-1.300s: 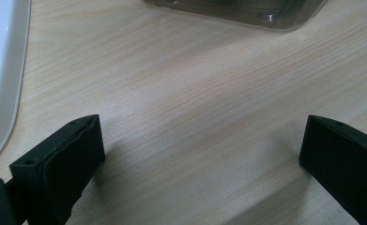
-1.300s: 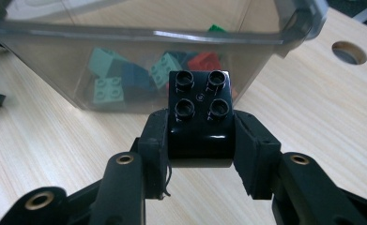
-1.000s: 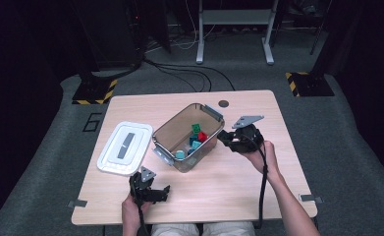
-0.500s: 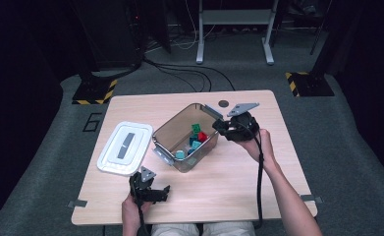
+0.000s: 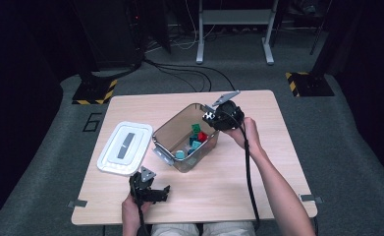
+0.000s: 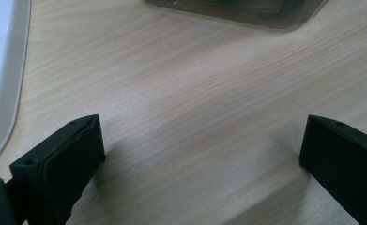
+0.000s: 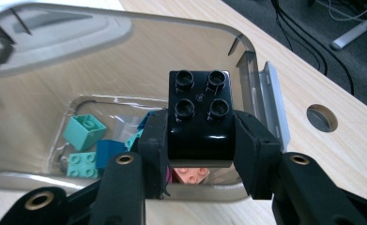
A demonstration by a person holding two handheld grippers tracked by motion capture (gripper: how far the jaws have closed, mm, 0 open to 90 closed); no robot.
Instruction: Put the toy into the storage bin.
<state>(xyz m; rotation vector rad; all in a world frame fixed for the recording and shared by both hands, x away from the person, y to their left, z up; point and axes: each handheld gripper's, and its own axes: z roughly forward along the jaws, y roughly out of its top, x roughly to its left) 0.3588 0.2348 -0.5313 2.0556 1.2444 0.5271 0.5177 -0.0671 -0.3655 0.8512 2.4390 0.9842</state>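
Observation:
A clear plastic box (image 5: 172, 134) stands mid-table with several coloured bricks inside, among them teal ones (image 7: 82, 131) and a pink one (image 7: 193, 175). My right gripper (image 5: 214, 116) hangs over the box's right rim, shut on a black four-stud brick (image 7: 200, 117) held above the opening. My left gripper (image 5: 152, 192) rests near the table's front edge, open, with bare wood between its fingers (image 6: 61, 164). The box's lower edge (image 6: 237, 11) lies ahead of it.
A white lid (image 5: 124, 147) lies left of the box, and its rim (image 6: 0, 79) sits close to my left gripper. A round cable hole (image 7: 322, 117) is in the table beyond the box. Bare wood extends right of the box.
My right gripper has carried the black brick leftward and toward the far side, from beside the box to over its right rim. The left gripper has stayed put.

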